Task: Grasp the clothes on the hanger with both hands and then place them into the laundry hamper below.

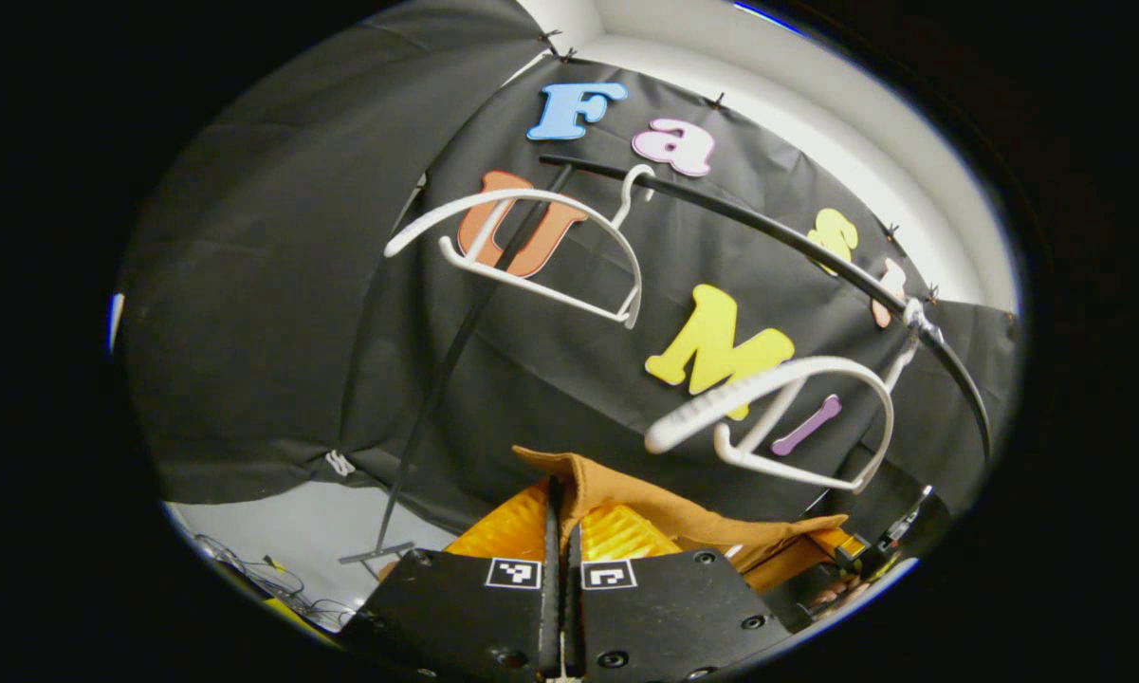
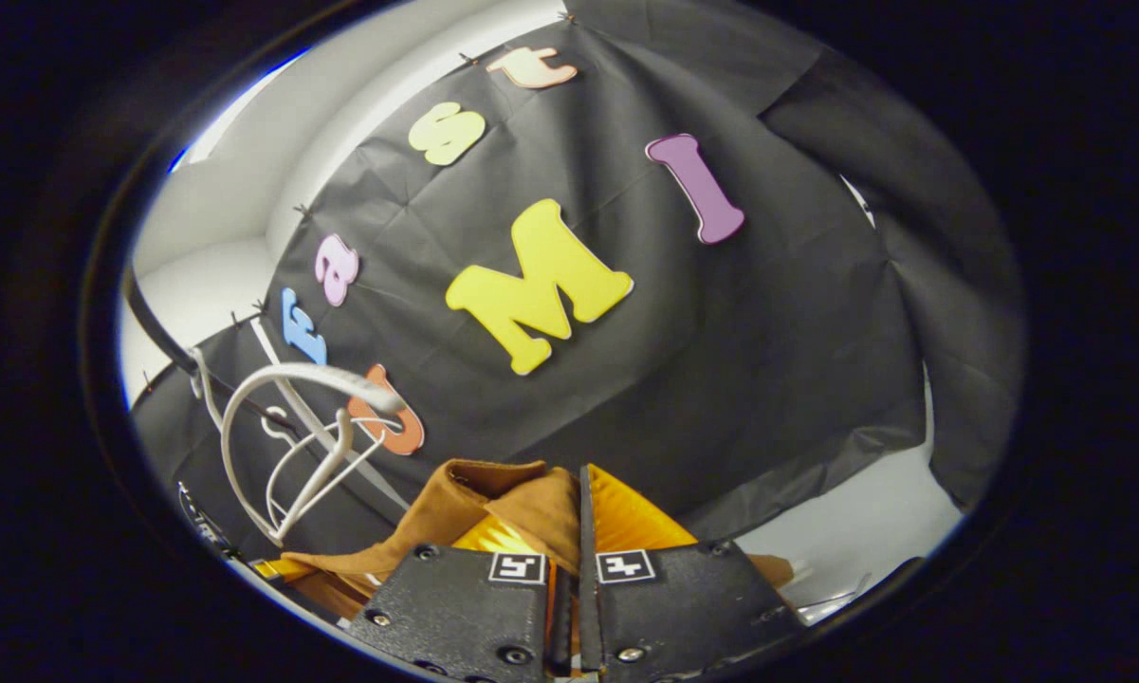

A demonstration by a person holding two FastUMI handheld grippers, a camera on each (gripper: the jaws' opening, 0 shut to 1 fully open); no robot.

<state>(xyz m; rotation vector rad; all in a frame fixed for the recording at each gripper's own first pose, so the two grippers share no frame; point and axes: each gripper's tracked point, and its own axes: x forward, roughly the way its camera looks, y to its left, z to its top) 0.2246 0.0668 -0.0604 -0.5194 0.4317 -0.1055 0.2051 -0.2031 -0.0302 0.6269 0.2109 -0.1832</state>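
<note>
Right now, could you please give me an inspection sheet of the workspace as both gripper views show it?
Surface: pale floor below the black cloth; no table seen.
Job's things: brown garment is off the hangers, stretched between both grippers; hamper nothing seen.
Clutter: two bare white hangers on the black rail.
Grippers: left gripper shut on the garment; right gripper shut on its other end.
Cables: thin wires on the floor at lower left.
Surroundings: black cloth wall, white wall behind it, rail's upright pole.
</note>
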